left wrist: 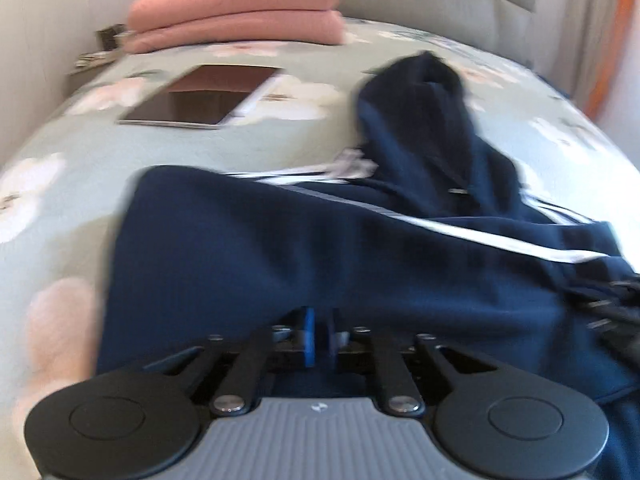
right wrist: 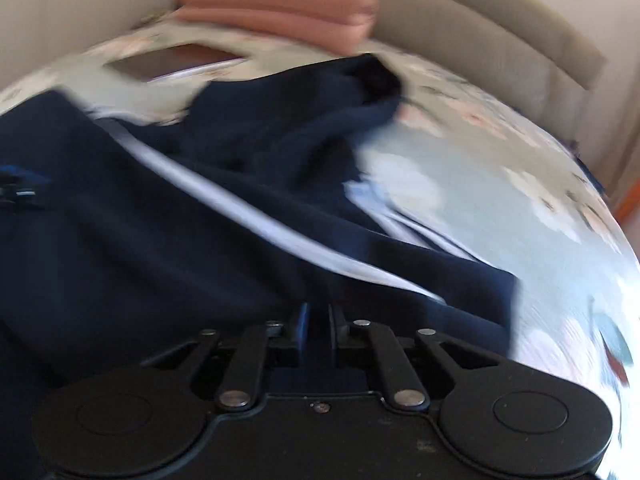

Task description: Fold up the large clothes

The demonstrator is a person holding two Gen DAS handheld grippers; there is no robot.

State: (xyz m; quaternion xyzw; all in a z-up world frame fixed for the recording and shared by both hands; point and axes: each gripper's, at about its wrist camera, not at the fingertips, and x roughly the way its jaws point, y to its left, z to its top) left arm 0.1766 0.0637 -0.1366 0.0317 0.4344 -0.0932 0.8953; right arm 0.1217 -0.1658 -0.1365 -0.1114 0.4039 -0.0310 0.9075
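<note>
Both claws pinched on a navy garment on the bed

The left claw (left wrist: pixel 320 336) and right claw (right wrist: pixel 319 330) each stand nearly closed, pinching the near edge of the navy jacket (left wrist: pixel 248 248), which lies rumpled, white stripes showing, on the floral bed (left wrist: pixel 72 152).

1. Daylight fills both views, brightest at the right, where the bedspread (right wrist: pixel 500 216) washes out to a bluish-white glare.
2. Motion blur smears everything, most heavily in the right wrist view.
3. The navy garment (left wrist: pixel 248 240) reads as a dark, detail-poor mass.
4. Fisheye distortion bows the bed's edges; the corners vignette black.
</note>
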